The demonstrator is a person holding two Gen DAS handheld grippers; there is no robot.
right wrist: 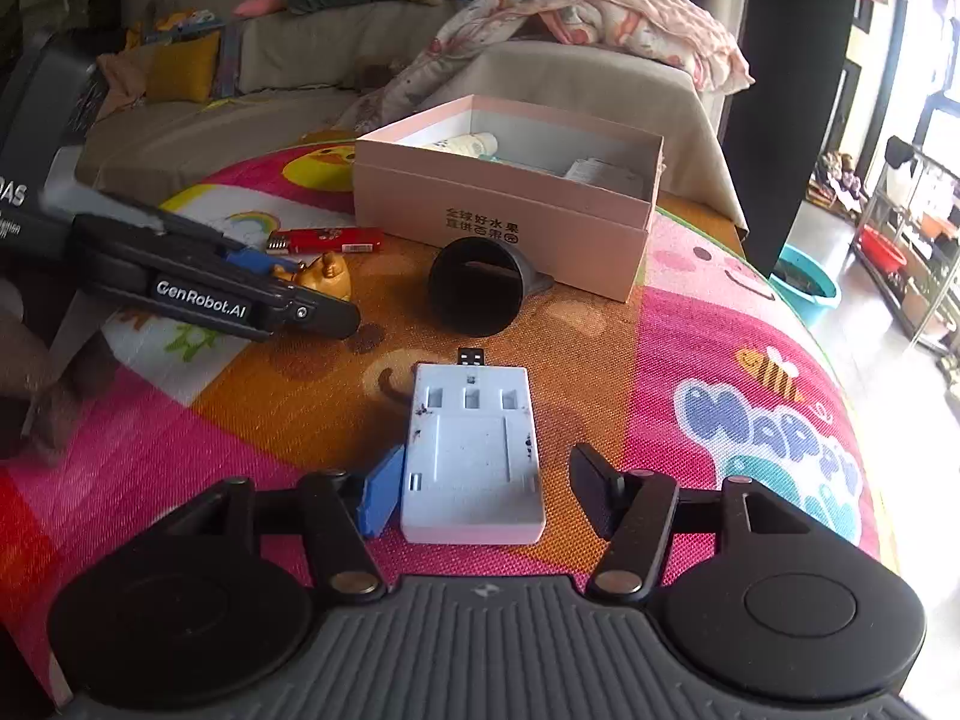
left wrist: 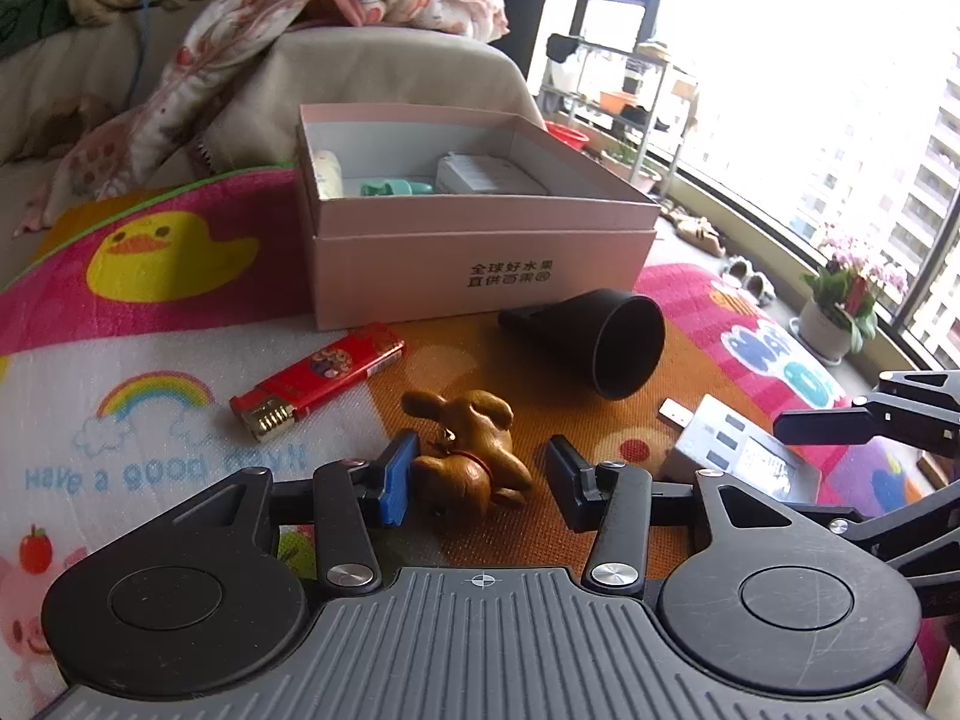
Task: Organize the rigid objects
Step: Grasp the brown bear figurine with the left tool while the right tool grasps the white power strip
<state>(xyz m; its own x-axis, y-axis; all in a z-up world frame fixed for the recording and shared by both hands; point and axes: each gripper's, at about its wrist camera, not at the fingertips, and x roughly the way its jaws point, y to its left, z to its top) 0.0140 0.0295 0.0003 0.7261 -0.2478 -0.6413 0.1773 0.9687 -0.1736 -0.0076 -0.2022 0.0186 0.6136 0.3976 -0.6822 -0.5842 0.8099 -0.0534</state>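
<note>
Bright pink cartoon play mat [left wrist: 180,324] spread underneath, printed with a yellow duck [left wrist: 162,255] and a rainbow [left wrist: 153,390]. Behind it, a beige fabric sofa [right wrist: 288,60] draped with a rumpled pink-and-white patterned blanket [left wrist: 312,12]. Off by the window, a white pot of pink flowers [left wrist: 840,312] and a teal plastic basin [right wrist: 807,285].

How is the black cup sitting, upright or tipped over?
Tipped over. The black cup lies on its side on the mat before the pink box; both views show its open mouth sideways.
</note>
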